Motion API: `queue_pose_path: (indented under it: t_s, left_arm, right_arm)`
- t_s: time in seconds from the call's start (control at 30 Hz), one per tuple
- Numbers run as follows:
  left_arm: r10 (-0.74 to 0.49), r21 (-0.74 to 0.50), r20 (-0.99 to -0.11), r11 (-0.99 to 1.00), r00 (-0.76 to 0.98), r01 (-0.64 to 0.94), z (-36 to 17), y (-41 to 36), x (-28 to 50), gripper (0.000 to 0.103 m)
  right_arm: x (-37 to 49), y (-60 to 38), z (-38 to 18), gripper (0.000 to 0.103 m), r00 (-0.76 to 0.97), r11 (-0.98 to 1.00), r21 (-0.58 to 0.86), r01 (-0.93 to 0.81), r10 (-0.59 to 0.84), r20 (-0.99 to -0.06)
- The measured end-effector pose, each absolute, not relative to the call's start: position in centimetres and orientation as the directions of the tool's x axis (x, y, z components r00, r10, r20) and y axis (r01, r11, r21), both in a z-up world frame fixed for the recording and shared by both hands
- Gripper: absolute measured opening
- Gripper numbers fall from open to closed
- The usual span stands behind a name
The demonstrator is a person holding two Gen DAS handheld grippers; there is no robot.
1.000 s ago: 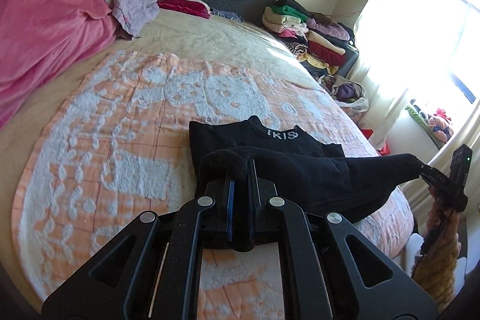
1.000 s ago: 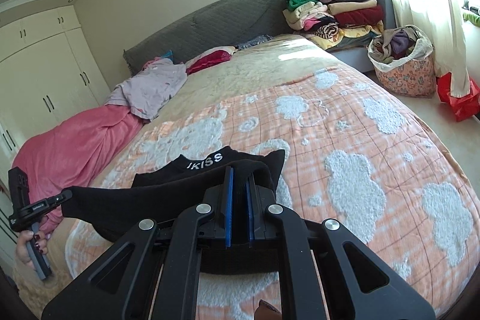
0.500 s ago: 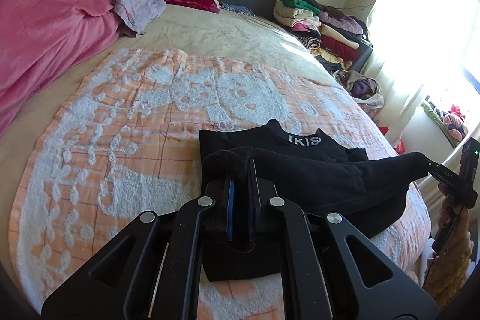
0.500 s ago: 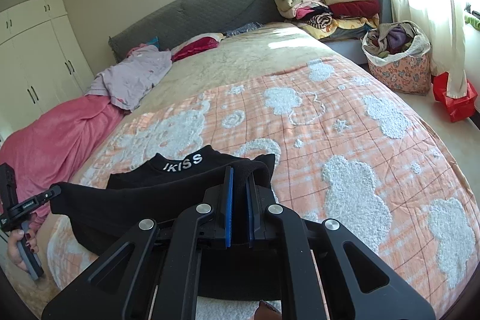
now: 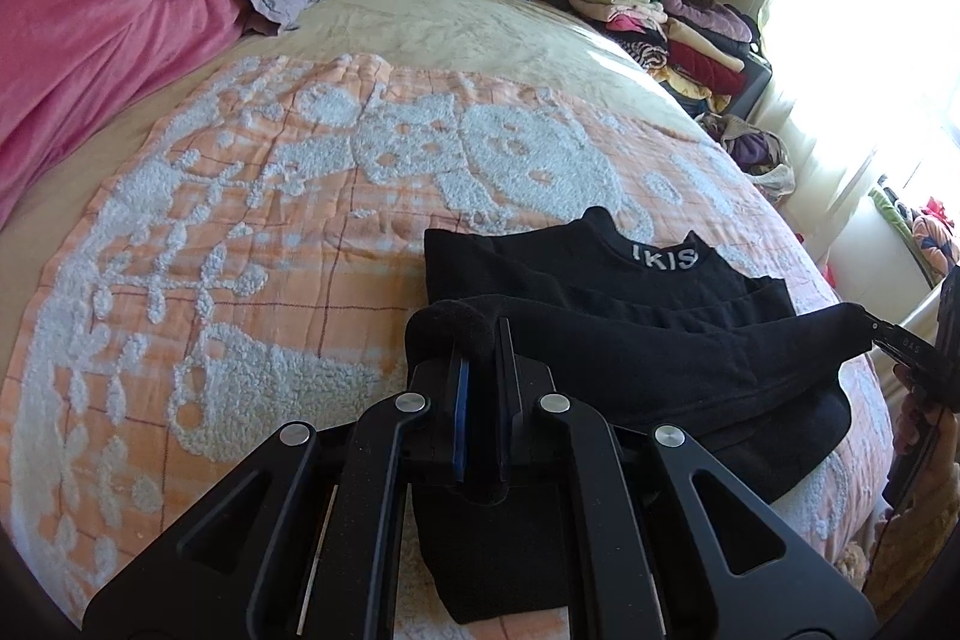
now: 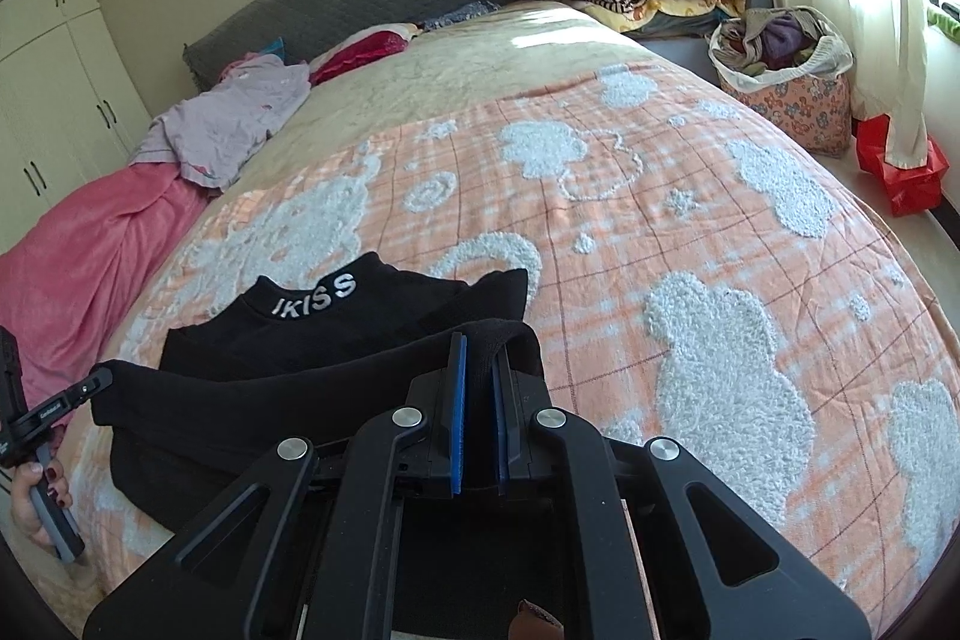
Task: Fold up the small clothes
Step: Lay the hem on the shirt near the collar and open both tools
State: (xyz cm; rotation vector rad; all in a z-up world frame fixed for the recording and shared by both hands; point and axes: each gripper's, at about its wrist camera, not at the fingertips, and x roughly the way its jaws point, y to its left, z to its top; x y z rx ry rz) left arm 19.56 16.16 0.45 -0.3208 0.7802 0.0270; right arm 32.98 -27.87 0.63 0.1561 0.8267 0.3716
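While both the left gripper [image 5: 478, 340] and right gripper [image 6: 478, 355] have jaws clamped on the black top's [image 5: 630, 334] lifted hem near the bed's [image 5: 240, 220] front edge, uneven pulling could skew the fold.

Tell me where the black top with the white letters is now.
The black top lies on the orange blanket at the near edge of the bed; its lower hem is lifted between the left claw and right claw.

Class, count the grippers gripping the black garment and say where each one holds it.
2. The left gripper pinches the black garment at its lifted left corner; the right gripper pinches the lifted right corner.
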Motion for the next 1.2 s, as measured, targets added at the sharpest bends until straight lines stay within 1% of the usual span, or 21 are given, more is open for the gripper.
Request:
queue_pose_path:
  t_s: [0.03, 0.13, 0.17, 0.2, 0.23, 0.27, 0.3, 0.4, 0.5, 0.53, 0.57, 0.6, 0.63, 0.67, 0.73, 0.77, 0.83, 0.93, 1.07, 1.2]
  left_arm:
    - [-0.094, -0.274, -0.699, 0.951, 0.709, -0.144, 0.2, 16.2, 19.7, 0.004]
    - [-0.094, -0.271, -0.707, 0.951, 0.701, -0.146, -0.4, 16.4, 19.8, 0.006]
    - [-0.090, -0.265, -0.708, 0.953, 0.700, -0.145, -0.4, 16.3, 19.8, 0.007]
    - [-0.088, -0.260, -0.706, 0.955, 0.703, -0.142, -0.4, 16.3, 19.7, 0.012]
    - [-0.078, -0.251, -0.702, 0.957, 0.708, -0.143, -0.2, 16.2, 19.5, 0.024]
    - [-0.060, -0.237, -0.699, 0.960, 0.712, -0.152, 0.0, 16.2, 19.4, 0.032]
    - [-0.042, -0.223, -0.690, 0.962, 0.722, -0.157, 0.4, 16.2, 19.1, 0.037]
    - [-0.028, -0.212, -0.665, 0.965, 0.746, -0.153, 1.5, 16.2, 18.4, 0.037]
    - [-0.027, -0.178, -0.647, 0.977, 0.762, -0.116, 2.5, 15.0, 17.3, 0.037]
    - [-0.035, -0.164, -0.641, 0.982, 0.766, -0.091, 2.8, 14.3, 17.0, 0.037]
    - [-0.043, -0.153, -0.639, 0.986, 0.768, -0.072, 2.9, 13.6, 16.7, 0.037]
    - [-0.062, -0.144, -0.638, 0.989, 0.767, -0.041, 3.0, 12.7, 16.4, 0.036]
    - [-0.079, -0.142, -0.641, 0.990, 0.764, -0.017, 3.0, 12.0, 16.3, 0.033]
    - [-0.098, -0.141, -0.649, 0.990, 0.755, 0.007, 2.9, 11.2, 16.3, 0.030]
    - [-0.147, -0.141, -0.676, 0.988, 0.722, 0.068, 2.1, 9.3, 16.2, 0.017]
    - [-0.158, -0.135, -0.690, 0.987, 0.707, 0.089, 1.6, 8.5, 16.2, 0.015]
    - [-0.155, -0.104, -0.726, 0.988, 0.670, 0.116, 0.0, 7.0, 16.6, 0.014]
    - [-0.104, -0.052, -0.763, 0.994, 0.638, 0.100, -2.2, 6.1, 17.3, 0.014]
    - [-0.072, -0.020, -0.743, 0.996, 0.666, 0.086, -2.9, 5.9, 17.6, 0.016]
    - [-0.061, -0.023, -0.744, 0.998, 0.665, 0.066, -3.1, 6.6, 19.1, 0.021]
  right_arm:
    - [33.1, -27.8, 0.3, 0.009, 0.613, 0.928, 0.274, -0.253, 0.373, -0.697]
    - [33.3, -27.6, -0.1, 0.023, 0.609, 0.931, 0.264, -0.250, 0.364, -0.705]
    - [33.2, -27.6, -0.1, 0.037, 0.608, 0.933, 0.263, -0.247, 0.360, -0.707]
    - [33.1, -27.7, -0.1, 0.050, 0.612, 0.934, 0.264, -0.242, 0.358, -0.705]
    - [33.0, -27.8, -0.1, 0.053, 0.620, 0.935, 0.265, -0.237, 0.355, -0.700]
    - [32.8, -27.8, 0.0, 0.053, 0.625, 0.937, 0.259, -0.235, 0.350, -0.698]
    - [32.6, -27.9, 0.2, 0.053, 0.632, 0.939, 0.249, -0.236, 0.343, -0.695]
    - [31.5, -28.1, 1.1, 0.053, 0.671, 0.946, 0.218, -0.242, 0.325, -0.666]
    - [29.7, -28.1, 2.2, 0.053, 0.704, 0.942, 0.194, -0.273, 0.333, -0.627]
    - [29.2, -28.0, 2.4, 0.051, 0.707, 0.940, 0.183, -0.289, 0.339, -0.620]
    - [28.4, -27.5, 2.6, 0.046, 0.704, 0.931, 0.168, -0.324, 0.356, -0.615]
    - [27.8, -27.0, 2.7, 0.042, 0.696, 0.922, 0.157, -0.354, 0.372, -0.615]
    - [27.3, -26.5, 2.7, 0.035, 0.683, 0.913, 0.147, -0.382, 0.386, -0.620]
    - [26.8, -25.7, 2.5, 0.034, 0.666, 0.901, 0.133, -0.412, 0.397, -0.632]
    - [25.9, -24.3, 2.1, 0.032, 0.634, 0.879, 0.116, -0.461, 0.419, -0.650]
    - [25.5, -23.5, 1.7, 0.029, 0.613, 0.865, 0.104, -0.490, 0.428, -0.664]
    - [24.9, -21.9, 0.7, 0.028, 0.584, 0.848, 0.068, -0.526, 0.418, -0.696]
    - [24.6, -20.0, -0.9, 0.027, 0.552, 0.836, 0.032, -0.548, 0.391, -0.737]
    - [25.8, -18.5, -3.9, 0.027, 0.522, 0.857, -0.024, -0.515, 0.292, -0.801]
    - [27.4, -18.2, -4.6, 0.025, 0.531, 0.869, -0.010, -0.494, 0.293, -0.795]
